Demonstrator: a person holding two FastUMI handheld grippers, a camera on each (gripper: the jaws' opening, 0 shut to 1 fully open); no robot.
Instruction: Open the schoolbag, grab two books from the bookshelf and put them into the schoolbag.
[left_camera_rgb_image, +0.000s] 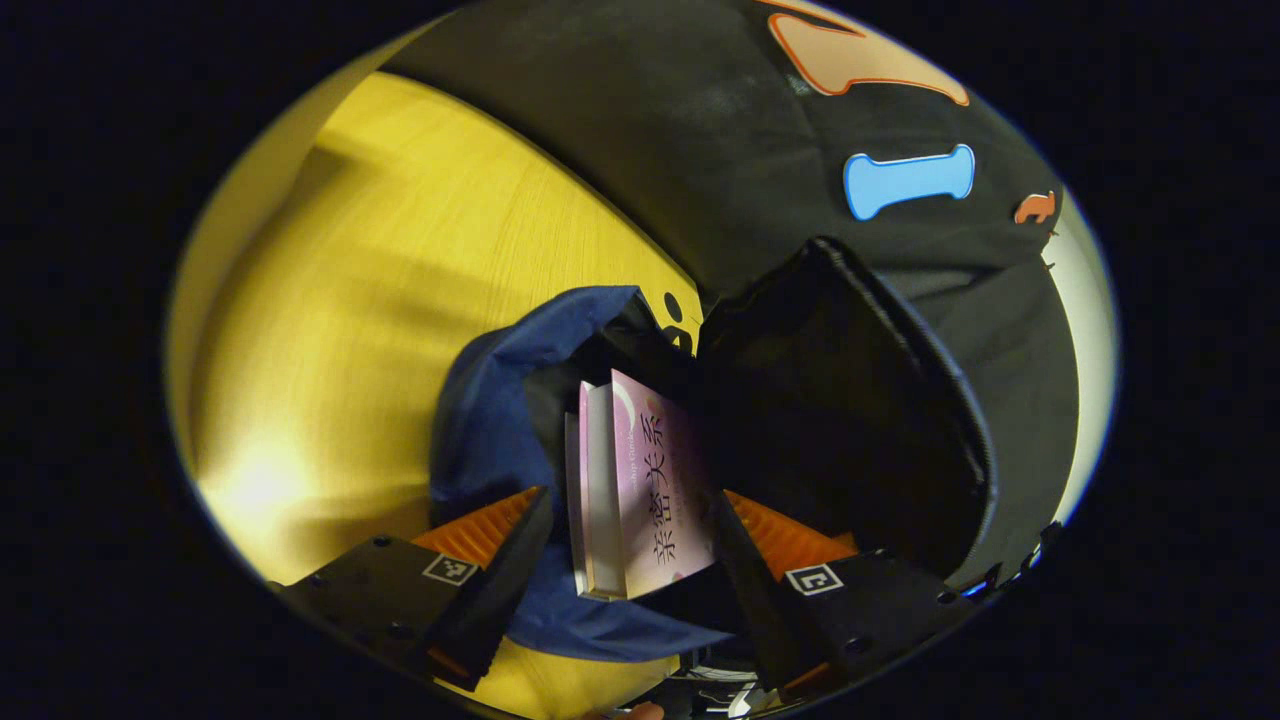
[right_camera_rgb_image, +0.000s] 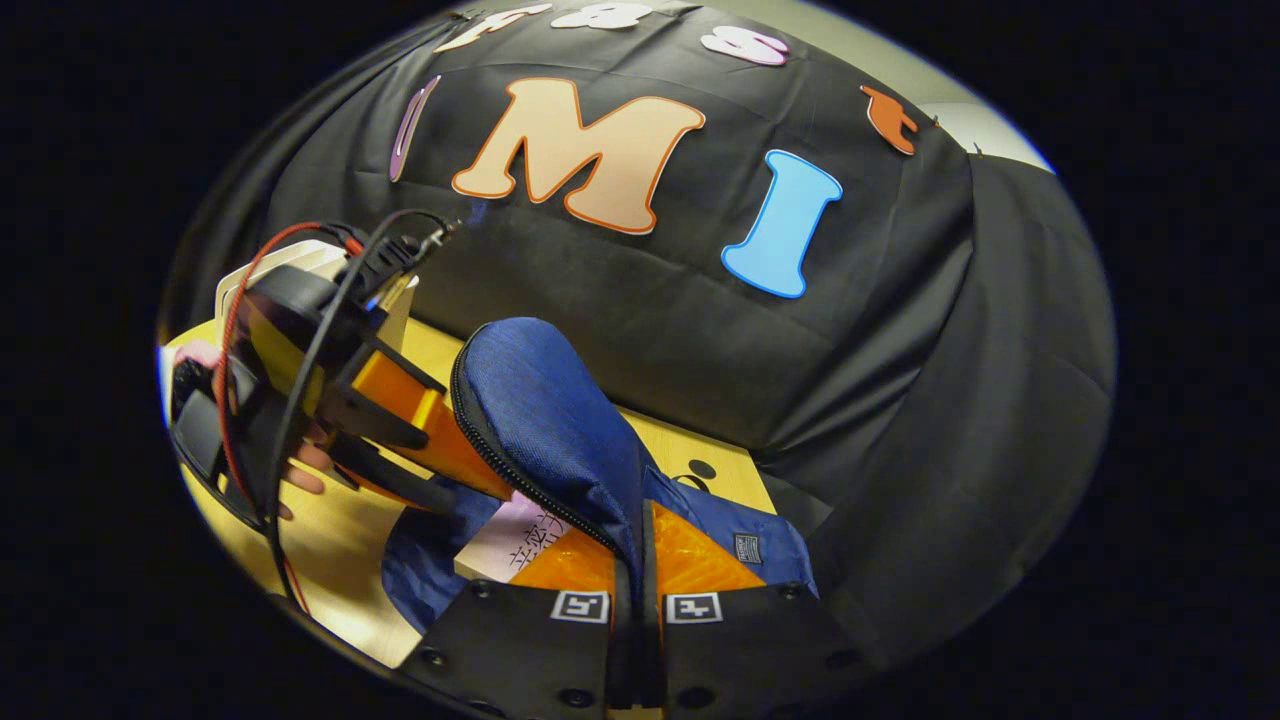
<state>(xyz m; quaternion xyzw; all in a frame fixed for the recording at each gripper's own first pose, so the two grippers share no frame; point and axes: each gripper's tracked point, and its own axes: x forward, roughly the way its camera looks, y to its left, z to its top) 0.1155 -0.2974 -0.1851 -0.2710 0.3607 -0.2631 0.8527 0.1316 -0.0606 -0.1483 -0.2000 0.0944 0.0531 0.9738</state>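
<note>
Left gripper view: book (left_camera_rgb_image: 640, 490) inside schoolbag (left_camera_rgb_image: 490, 420) mouth.

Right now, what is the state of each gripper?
Left gripper: open around the pink book, not pressing it.
Right gripper: shut on the schoolbag flap.

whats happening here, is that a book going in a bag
Yes. A person works two handheld grippers. The right gripper is shut on the blue schoolbag's flap, holding the bag open. The left gripper, its jaws apart, has a pink book between its fingers, partly inside the schoolbag on the yellow table.
</note>
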